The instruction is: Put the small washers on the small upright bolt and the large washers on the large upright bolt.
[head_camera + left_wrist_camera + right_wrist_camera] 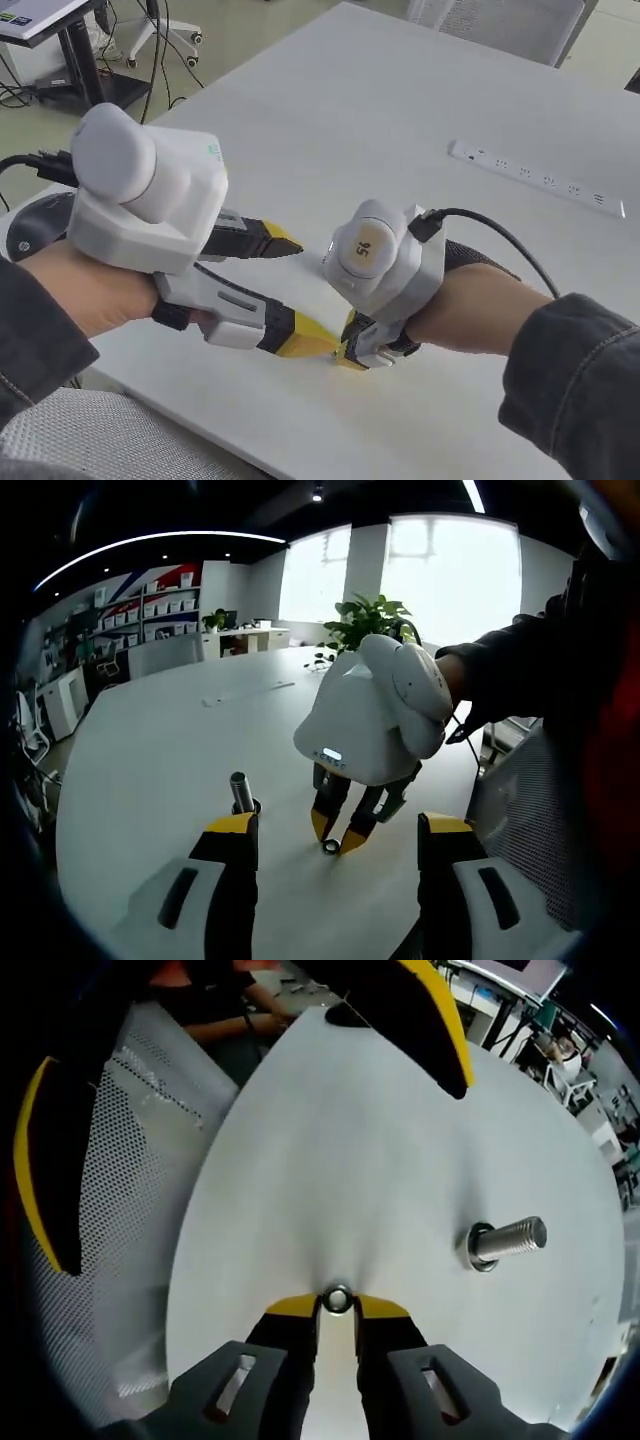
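Standing near pinched washer (pixel 337 1300): upright bolt (pixel 505 1240)

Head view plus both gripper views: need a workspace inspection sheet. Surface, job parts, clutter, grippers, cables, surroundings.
Surface: white table, smooth.
Job's things: one upright bolt with a ring at its base, large or small cannot tell; one small washer at table level, apart from the bolt.
Clutter: white power strip on the far side of the table.
Grippers: left gripper open, holding nothing; right gripper pointing down, jaws pinching the washer.
Cables: black cable runs from the right gripper over the person's wrist.
Surroundings: mesh chair at the near table edge; plant and shelves beyond.
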Demonstrator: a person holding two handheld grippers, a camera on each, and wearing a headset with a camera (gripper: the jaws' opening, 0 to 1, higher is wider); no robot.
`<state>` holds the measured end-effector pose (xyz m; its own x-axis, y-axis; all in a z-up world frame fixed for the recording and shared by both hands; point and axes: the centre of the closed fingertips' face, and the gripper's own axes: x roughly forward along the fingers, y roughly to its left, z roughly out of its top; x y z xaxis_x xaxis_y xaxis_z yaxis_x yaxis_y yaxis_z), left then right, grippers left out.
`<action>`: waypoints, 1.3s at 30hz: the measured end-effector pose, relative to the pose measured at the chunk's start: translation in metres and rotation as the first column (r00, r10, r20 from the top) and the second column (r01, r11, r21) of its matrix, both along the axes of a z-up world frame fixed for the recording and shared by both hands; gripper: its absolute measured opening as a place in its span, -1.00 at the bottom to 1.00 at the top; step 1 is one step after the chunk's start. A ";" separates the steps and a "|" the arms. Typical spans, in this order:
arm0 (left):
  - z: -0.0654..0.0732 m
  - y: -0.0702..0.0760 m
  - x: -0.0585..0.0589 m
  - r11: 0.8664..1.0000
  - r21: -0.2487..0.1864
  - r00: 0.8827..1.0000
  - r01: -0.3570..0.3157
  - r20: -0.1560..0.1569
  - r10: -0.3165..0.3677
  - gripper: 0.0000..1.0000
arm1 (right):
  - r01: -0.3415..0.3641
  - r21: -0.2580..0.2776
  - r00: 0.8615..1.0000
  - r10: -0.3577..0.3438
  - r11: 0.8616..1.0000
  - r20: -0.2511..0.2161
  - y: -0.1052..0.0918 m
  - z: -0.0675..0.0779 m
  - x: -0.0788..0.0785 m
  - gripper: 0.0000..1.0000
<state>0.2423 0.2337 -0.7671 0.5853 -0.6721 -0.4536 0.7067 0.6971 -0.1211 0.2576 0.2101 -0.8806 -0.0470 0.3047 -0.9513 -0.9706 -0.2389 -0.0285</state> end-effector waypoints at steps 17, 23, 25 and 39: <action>0.000 -0.001 0.001 1.000 0.000 1.000 0.003 0.001 -0.003 0.27 | 0.023 0.012 1.000 -0.023 1.000 0.001 -0.003 0.001 0.005 -0.74; 0.000 -0.001 0.001 1.000 0.001 1.000 0.003 -0.001 -0.003 0.27 | 0.026 0.014 1.000 -0.026 1.000 0.006 -0.004 0.002 0.006 -0.74; 0.000 -0.001 0.001 1.000 0.002 1.000 0.004 -0.001 -0.004 0.27 | 0.027 0.019 1.000 -0.027 0.999 0.006 -0.004 0.004 0.005 -0.74; 0.000 -0.003 0.000 1.000 0.005 1.000 0.011 0.000 -0.011 0.27 | 0.056 0.029 0.998 -0.056 0.998 0.009 -0.019 0.016 0.003 -0.74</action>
<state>0.2422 0.2310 -0.7673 0.5780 -0.6762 -0.4568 0.7141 0.6901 -0.1178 0.2605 0.1911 -0.8649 -0.0197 0.3340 -0.9424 -0.9821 -0.1829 -0.0443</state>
